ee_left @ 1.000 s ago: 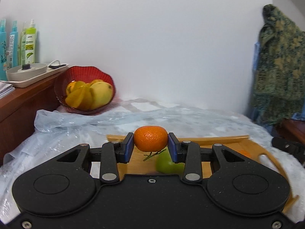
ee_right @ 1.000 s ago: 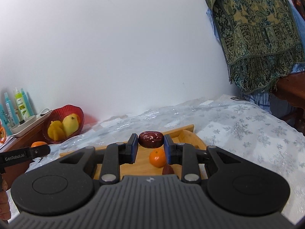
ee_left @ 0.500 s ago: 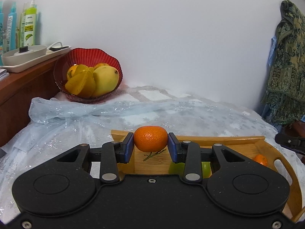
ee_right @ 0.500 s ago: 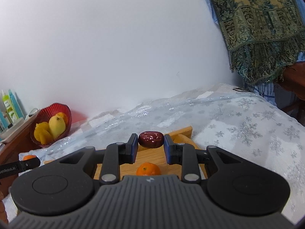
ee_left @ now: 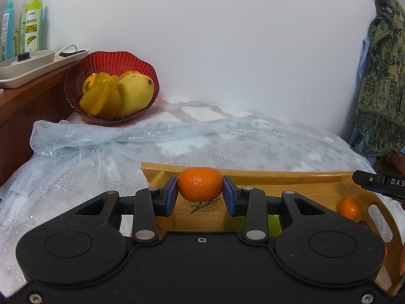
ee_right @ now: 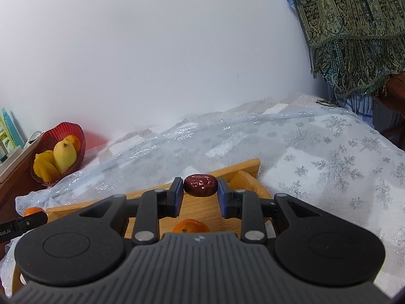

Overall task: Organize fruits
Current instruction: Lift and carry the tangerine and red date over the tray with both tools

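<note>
Fruits are mid-transfer: my left claw (ee_left: 200, 197) clamps a mandarin (ee_left: 200, 184), my right claw (ee_right: 199, 197) a red date (ee_right: 200, 185), both above the wooden tray (ee_left: 291, 177). Next, I judge, comes carrying them to the red bowl (ee_left: 111, 60).

You see an orange tangerine (ee_left: 200, 184), a dark red date (ee_right: 200, 185), a red ribbed bowl (ee_left: 111, 58), and a silver-snowflake cloth (ee_right: 329, 162).
</note>
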A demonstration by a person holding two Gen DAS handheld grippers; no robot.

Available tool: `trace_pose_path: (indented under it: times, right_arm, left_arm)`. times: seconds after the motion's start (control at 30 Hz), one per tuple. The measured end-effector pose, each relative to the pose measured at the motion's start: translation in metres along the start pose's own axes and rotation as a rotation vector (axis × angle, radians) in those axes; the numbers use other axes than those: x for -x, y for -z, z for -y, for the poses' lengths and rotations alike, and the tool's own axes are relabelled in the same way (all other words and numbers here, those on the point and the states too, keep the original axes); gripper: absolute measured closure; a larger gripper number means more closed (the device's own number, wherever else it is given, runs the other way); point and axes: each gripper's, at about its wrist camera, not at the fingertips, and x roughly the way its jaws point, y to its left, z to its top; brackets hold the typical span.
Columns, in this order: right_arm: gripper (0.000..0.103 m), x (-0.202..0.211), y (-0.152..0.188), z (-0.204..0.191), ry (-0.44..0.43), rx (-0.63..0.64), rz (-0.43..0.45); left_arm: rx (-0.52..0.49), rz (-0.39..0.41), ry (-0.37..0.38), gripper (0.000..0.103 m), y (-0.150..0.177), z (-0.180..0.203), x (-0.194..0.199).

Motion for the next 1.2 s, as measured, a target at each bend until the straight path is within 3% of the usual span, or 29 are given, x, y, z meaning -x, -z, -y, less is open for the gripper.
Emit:
trace_pose_path:
  times: [1.2]
  right_arm:
    - [0.068, -0.019, 0.001, 0.001, 0.017, 0.017, -0.052]
  left_arm:
    - [0.012, -0.077, 0.010, 0.067, 0.000, -0.005, -0.014]
